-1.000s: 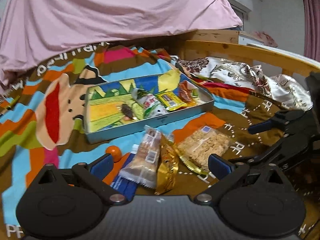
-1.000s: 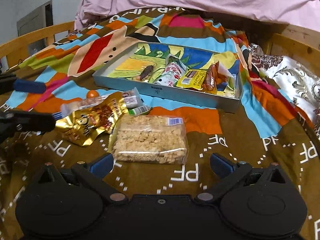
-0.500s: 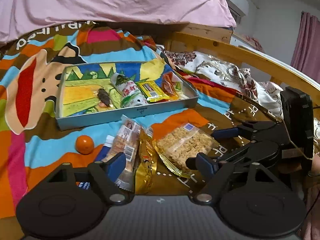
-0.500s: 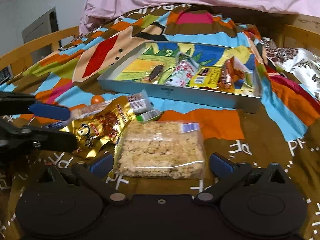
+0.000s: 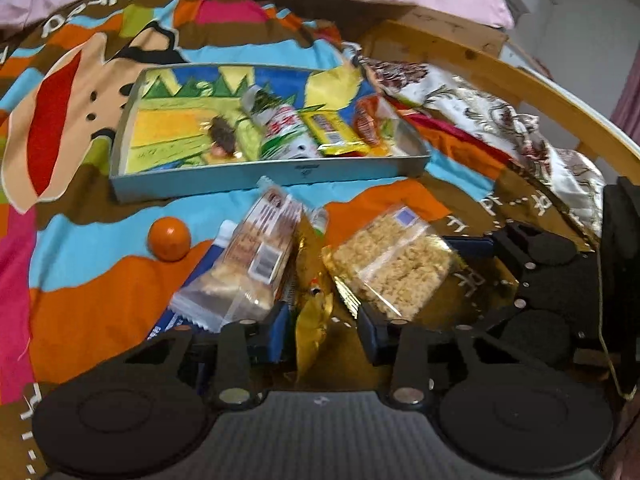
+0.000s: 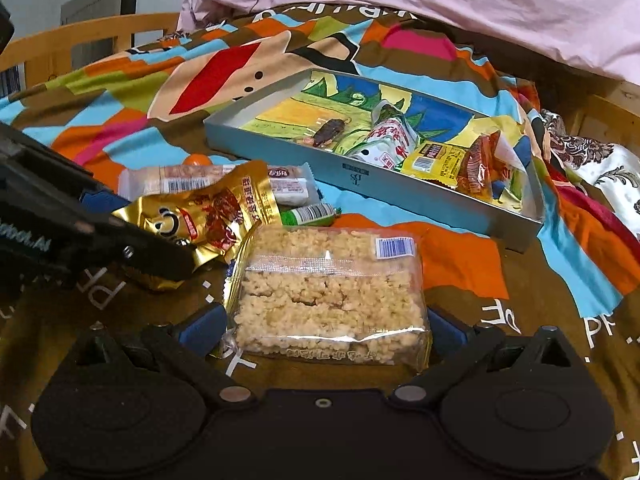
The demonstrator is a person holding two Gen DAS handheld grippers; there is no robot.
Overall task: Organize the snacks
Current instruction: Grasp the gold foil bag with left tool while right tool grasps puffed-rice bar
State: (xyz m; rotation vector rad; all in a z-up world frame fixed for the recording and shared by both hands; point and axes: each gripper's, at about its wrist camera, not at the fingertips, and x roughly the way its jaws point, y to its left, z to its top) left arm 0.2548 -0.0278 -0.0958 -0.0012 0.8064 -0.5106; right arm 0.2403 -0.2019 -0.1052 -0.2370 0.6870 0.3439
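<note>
An orange ball point(image 5: 168, 239) lies far left on the bed. The left tongs point(image 5: 325, 334) are closing around the gold packet point(image 5: 312, 312). Right of it, the open right tongs point(image 6: 325, 326) straddle the rice-crisp pack point(image 6: 328, 292). The tray point(image 6: 420, 204) sits beyond.

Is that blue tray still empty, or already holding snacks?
Partly filled. The tray holds several wrapped snacks, among them a yellow packet, bunched toward one end; the other end is bare.

Dim warm indoor light; fisheye bending at edges; slight motion blur; glare on wrappers.
</note>
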